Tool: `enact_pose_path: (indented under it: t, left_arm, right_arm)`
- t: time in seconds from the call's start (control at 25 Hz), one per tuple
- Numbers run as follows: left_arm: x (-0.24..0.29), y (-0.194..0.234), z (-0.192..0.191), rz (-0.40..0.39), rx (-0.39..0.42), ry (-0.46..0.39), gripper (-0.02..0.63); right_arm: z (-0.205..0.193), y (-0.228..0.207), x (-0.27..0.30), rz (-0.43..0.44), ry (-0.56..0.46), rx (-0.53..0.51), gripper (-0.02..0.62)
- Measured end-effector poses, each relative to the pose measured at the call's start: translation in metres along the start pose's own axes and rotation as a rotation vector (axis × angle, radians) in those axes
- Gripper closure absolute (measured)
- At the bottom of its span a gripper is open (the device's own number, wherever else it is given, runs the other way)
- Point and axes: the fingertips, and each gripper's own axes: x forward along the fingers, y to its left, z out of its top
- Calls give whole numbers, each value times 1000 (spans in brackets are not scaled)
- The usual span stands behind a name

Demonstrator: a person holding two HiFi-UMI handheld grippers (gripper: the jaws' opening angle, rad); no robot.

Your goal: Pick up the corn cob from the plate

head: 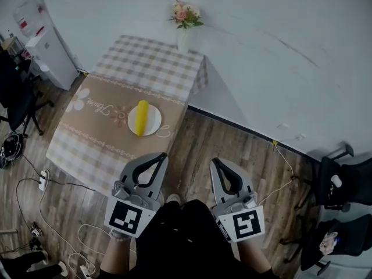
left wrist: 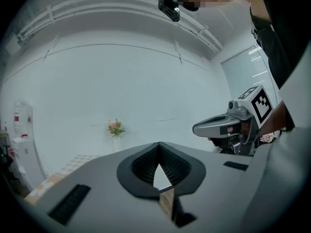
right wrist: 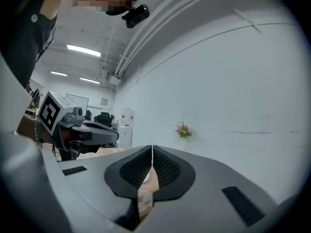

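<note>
1. Nearest, the grey 2-jaw left gripper (head: 161,154) and the grey 2-jaw right gripper (head: 214,160) are held side by side over the wood-plank floor (head: 197,141), short of the table. Both point roughly level.
2. Each gripper's jaws are closed tip to tip, with nothing between them.
3. Beyond them stands the table with a checked cloth and beige runner (head: 145,63).
4. The yellow corn cob (head: 141,118) lies on the round white plate (head: 157,120), on the runner near the table's near edge and well apart from both grippers.
5. Farthest, a white vase of pink flowers (head: 185,17) stands at the table's far edge, against the pale wall.
</note>
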Motion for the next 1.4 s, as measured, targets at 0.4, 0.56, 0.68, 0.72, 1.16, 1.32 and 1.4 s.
enact_pose_path:
  t: [0.4,0.56,0.68,0.72,1.16,1.32,1.4]
  left_arm:
    - [-16,26,-8,89,-16,6,594]
    - [-15,33,-9,125,-13,8,594]
    - [-13,39,-10,153,-18,17,594]
    - [-11,41,-10,163,-20,20,594]
    - [2,71,-11,291,-60,57,594]
    - [8,85,-6,352,-74,63,594]
    - [12,94,-12,380,-81,63,594]
  right_arm:
    - [4,18,23,73,-8,-15,552]
    - [4,17,31,101,-17,-18,552]
    - [3,15,39,127,-18,-16,552]
    - [3,13,42,136,-19,-16,552]
    - [8,5,89,269,-19,-11,552]
    - [15,0,108,329,-23,-18,552]
    - [10,0,120,357,-30,-21,552]
